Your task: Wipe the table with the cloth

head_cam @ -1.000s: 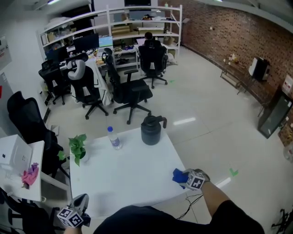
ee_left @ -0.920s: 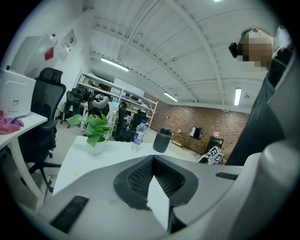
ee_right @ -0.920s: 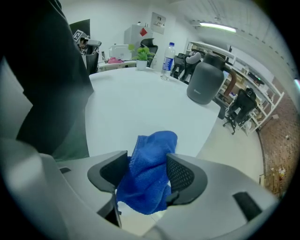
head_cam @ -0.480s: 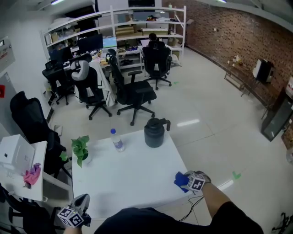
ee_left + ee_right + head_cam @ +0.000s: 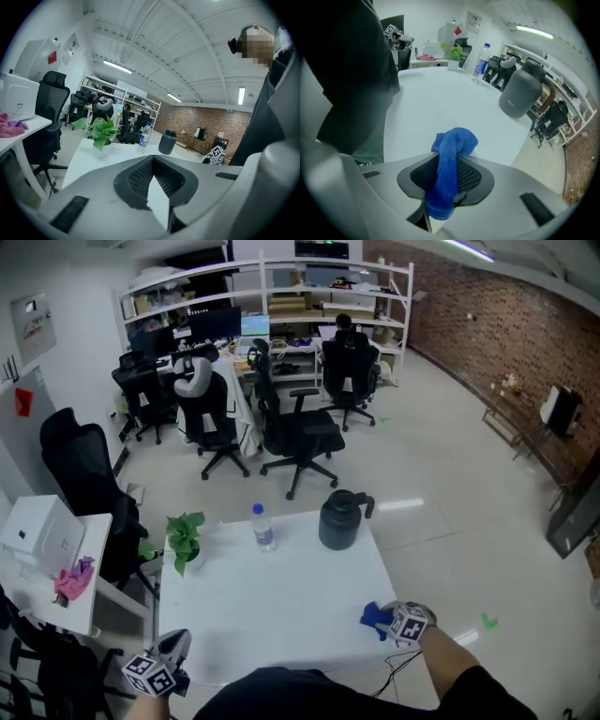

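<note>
Pickup step: the right hand-held gripper (image 5: 386, 621) is closing its jaws on the blue cloth (image 5: 453, 143) at the desk's (image 5: 281, 592) near right corner (cloth bunched between the pads). Next, probably: press it down and sweep across the desk.

An office had a brick wall (image 5: 511, 324) at right, a pale glossy floor (image 5: 450, 456), white shelving (image 5: 309, 294) along the far side, black office chairs (image 5: 298, 435) nearer, and a ceiling strip light (image 5: 117, 66).
</note>
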Action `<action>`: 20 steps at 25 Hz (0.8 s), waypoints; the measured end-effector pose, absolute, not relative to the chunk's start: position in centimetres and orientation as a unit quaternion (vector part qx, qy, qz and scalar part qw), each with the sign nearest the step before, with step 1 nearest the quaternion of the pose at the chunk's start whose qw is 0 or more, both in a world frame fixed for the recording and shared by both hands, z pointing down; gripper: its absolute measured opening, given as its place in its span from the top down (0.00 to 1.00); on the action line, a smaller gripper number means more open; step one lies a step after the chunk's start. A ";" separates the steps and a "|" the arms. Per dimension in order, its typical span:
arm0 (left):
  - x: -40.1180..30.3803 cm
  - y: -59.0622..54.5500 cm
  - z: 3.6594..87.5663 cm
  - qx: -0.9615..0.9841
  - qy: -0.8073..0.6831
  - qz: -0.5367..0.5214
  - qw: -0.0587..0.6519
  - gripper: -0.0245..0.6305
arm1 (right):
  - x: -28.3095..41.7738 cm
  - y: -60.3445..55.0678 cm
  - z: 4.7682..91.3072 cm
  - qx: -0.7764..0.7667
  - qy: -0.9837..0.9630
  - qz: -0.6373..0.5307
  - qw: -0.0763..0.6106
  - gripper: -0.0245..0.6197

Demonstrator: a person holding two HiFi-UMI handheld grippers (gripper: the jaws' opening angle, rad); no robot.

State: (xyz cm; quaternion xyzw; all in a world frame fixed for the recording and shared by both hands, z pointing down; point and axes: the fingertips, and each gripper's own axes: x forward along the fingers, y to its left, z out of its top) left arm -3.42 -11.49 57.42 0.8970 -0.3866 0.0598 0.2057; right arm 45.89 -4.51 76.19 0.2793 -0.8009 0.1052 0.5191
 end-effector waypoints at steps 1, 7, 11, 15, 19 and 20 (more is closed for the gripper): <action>-3.7 -11.7 57.3 0.896 -0.390 0.057 0.205 0.96 | 45.0 -5.4 75.4 0.281 -0.808 0.100 0.508 0.79; -6.6 -12.4 57.1 0.888 -0.414 0.040 0.197 0.96 | 37.0 -11.8 70.8 0.249 -0.845 0.048 0.470 0.79; -9.2 -12.5 57.3 0.879 -0.433 0.031 0.197 0.96 | 30.4 -15.5 69.0 0.212 -0.862 0.020 0.459 0.80; -12.3 -12.2 57.2 0.868 -0.455 0.018 0.197 0.96 | 22.8 -18.3 67.4 0.167 -0.878 -0.003 0.448 0.80; -15.4 -11.8 57.6 0.858 -0.473 0.011 0.197 0.96 | 14.8 -20.4 67.1 0.141 -0.892 0.003 0.429 0.80; -16.2 -11.7 57.7 0.856 -0.477 0.011 0.198 0.96 | 12.8 -20.8 67.2 0.136 -0.895 0.009 0.424 0.80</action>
